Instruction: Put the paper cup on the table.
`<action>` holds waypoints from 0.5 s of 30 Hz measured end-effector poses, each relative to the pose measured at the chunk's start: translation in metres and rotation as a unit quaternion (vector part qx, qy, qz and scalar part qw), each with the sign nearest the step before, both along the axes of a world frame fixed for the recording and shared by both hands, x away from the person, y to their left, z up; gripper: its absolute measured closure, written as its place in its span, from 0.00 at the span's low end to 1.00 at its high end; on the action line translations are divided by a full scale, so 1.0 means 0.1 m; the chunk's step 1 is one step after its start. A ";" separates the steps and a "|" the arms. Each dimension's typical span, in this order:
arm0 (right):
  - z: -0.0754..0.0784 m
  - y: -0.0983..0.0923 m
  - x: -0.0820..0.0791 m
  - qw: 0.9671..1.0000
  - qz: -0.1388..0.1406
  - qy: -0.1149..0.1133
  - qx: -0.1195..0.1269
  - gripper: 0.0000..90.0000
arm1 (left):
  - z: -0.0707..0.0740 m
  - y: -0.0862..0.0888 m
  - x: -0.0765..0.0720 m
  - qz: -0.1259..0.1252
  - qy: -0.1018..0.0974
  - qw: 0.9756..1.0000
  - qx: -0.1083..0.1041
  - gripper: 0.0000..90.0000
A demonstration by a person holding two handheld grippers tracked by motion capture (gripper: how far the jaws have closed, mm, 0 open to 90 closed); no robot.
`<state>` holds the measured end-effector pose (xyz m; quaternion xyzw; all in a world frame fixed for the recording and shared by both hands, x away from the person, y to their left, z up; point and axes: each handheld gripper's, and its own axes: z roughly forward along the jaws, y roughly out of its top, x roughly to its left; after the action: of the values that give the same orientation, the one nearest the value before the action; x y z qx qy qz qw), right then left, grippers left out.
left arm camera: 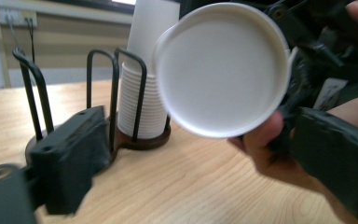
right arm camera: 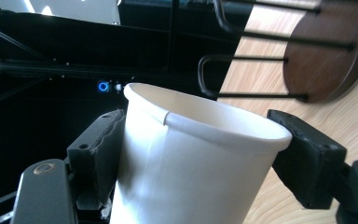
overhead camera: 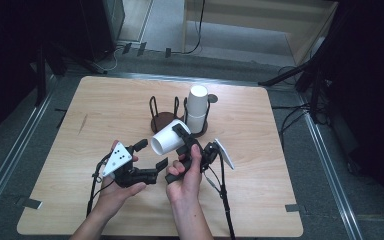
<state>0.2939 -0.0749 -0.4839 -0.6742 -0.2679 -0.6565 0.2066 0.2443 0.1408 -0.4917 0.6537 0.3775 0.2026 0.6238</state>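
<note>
Cup: you are holding one white paper cup (overhead camera: 169, 136) on its side above the table's middle, mouth facing your left gripper.
Right gripper (overhead camera: 184, 141): jaws are clamping the cup's wall.
Left gripper (overhead camera: 151, 155): jaws are standing wide apart, gripping nothing.
Holder (overhead camera: 164, 120): sitting toward the far edge, carrying the cup stack (overhead camera: 197, 109).
</note>
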 end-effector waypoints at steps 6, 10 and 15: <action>0.05 -0.16 -0.02 0.999 -0.022 -0.028 -0.040 0.25 | 0.01 0.05 0.00 -0.009 0.012 1.000 -0.004 0.00; 0.07 -0.23 -0.03 0.996 -0.033 -0.042 -0.071 0.26 | 0.01 0.07 0.00 -0.006 0.013 1.000 -0.002 0.00; 0.09 -0.29 -0.05 0.990 -0.048 -0.067 -0.116 0.27 | 0.02 0.12 0.00 0.001 0.012 1.000 0.010 0.00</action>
<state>0.2890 -0.1037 -0.4746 -0.6598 -0.3230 -0.6741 0.0771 0.2447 0.1527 -0.4902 0.6623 0.3836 0.1989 0.6121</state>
